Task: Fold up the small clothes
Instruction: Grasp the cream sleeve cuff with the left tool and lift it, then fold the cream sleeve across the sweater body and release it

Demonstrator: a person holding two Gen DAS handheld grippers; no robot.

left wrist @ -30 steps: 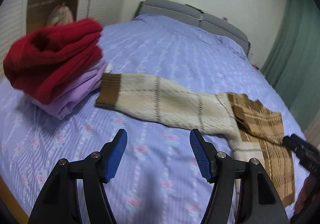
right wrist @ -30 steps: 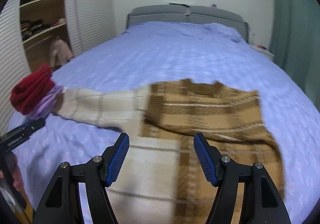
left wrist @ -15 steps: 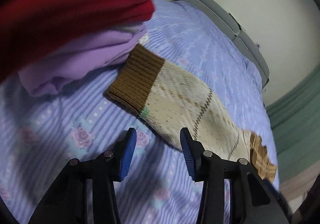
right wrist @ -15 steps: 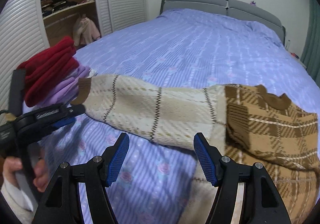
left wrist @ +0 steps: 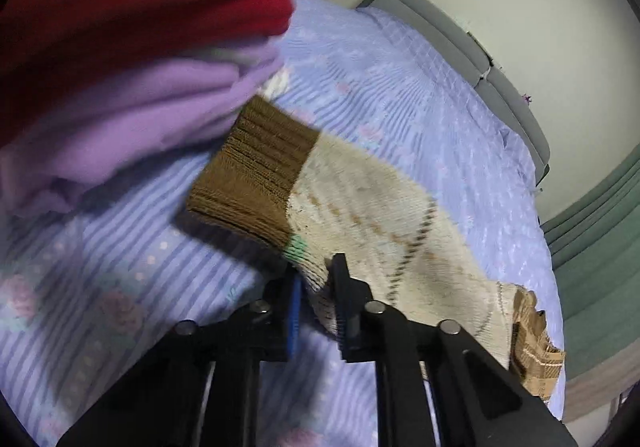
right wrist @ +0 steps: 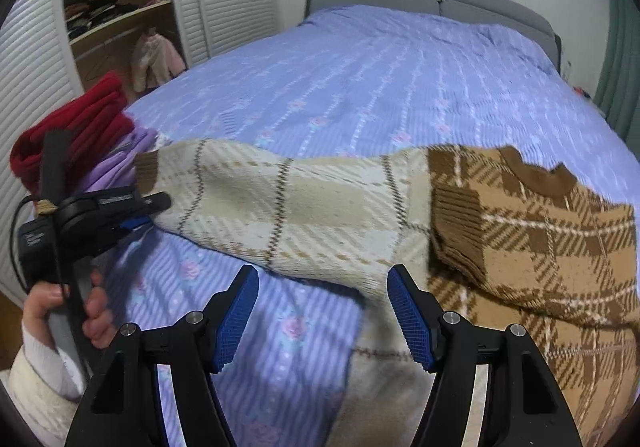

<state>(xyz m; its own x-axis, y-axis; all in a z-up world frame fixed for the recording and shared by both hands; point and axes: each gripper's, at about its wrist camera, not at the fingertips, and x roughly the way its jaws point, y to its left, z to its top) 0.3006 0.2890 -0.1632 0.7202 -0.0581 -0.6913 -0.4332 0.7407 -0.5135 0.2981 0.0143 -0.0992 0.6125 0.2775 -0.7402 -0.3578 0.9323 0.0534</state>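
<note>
Knit sleeve point(left wrist: 372, 223) – cream plaid, ribbed brown cuff point(left wrist: 256, 183) – lies flat.

The sweater point(right wrist: 540, 231) lay on the near part of the bed point(right wrist: 400, 87), its sleeve point(right wrist: 280, 207) stretched left toward the stack of folded clothes point(right wrist: 80, 139) at the left edge.

No text legible — print blurred.

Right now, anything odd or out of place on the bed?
Nothing damaged or spilled. The plaid sweater lies partly folded, one cream sleeve stretched out toward the folded stack; the left gripper has just closed on its edge near the cuff.
</note>
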